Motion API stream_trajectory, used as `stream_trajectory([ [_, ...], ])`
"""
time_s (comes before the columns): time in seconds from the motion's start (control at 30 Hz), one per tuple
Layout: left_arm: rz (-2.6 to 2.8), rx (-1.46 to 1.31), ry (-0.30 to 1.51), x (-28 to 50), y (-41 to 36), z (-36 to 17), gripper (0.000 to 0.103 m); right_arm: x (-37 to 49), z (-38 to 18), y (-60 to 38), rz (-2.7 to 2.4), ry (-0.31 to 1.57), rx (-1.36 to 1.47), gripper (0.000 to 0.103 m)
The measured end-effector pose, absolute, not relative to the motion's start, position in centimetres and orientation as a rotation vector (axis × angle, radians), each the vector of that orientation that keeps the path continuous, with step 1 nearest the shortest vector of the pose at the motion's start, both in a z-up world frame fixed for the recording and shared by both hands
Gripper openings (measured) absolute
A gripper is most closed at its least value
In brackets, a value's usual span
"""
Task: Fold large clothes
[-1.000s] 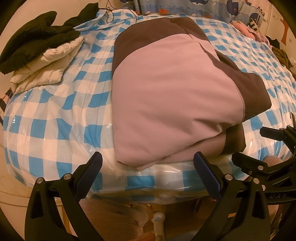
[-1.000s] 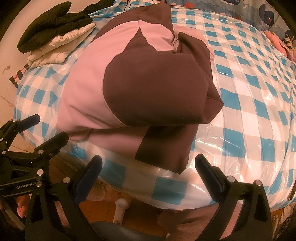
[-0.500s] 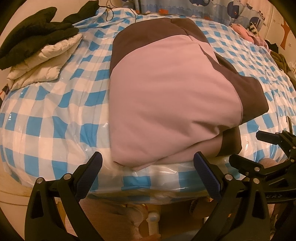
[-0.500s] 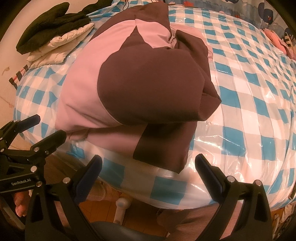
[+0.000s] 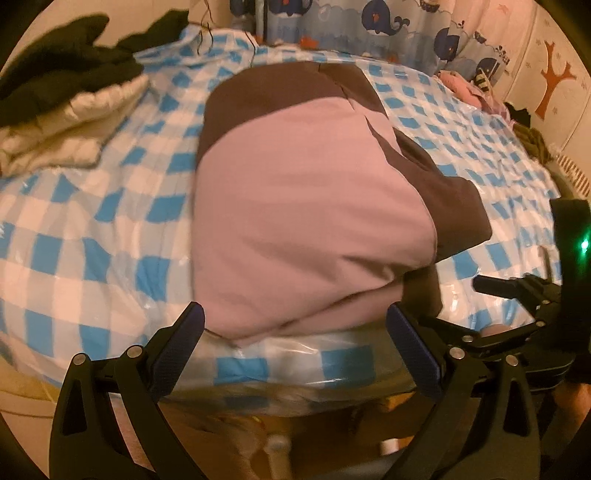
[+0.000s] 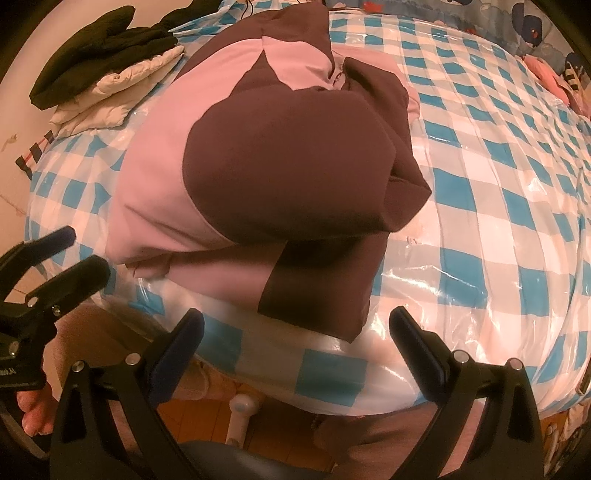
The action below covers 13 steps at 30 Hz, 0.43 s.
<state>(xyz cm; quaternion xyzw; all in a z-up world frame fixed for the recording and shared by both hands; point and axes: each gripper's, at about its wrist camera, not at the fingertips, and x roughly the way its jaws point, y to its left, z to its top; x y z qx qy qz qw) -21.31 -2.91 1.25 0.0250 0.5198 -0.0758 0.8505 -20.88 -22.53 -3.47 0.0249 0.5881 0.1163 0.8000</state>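
Observation:
A pink and dark brown garment (image 5: 306, 206) lies folded into a thick bundle on the blue-checked bed (image 5: 110, 206), its near edge by the bed's front. In the right wrist view the same garment (image 6: 266, 177) shows a brown sleeve part hanging toward the edge. My left gripper (image 5: 295, 325) stands open just in front of the bundle's near edge, holding nothing. My right gripper (image 6: 295, 328) is open too, below the brown flap, empty. Each gripper shows in the other's view: the right gripper (image 5: 517, 306), the left gripper (image 6: 66, 254).
A stack of folded clothes, cream under black (image 5: 66, 99), sits at the bed's far left corner; the same stack (image 6: 107, 70) shows in the right wrist view. Pink and dark clothes (image 5: 476, 92) lie at the far right by a whale-print curtain (image 5: 369, 26). The floor lies below the bed edge.
Both grippers stay open and empty. The left wrist view has tilted up and shifted slightly, with motion blur; the garment has not moved on the bed.

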Motion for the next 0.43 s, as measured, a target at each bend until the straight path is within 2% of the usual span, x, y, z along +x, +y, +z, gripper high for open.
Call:
stream_trajectory([
  [0.43, -0.074, 0.162, 1.104, -22.2, -3.5, 1.7, 0.095, -22.0, -2.1, -23.2, 0.241, 1.238, 0.053, 0.096],
])
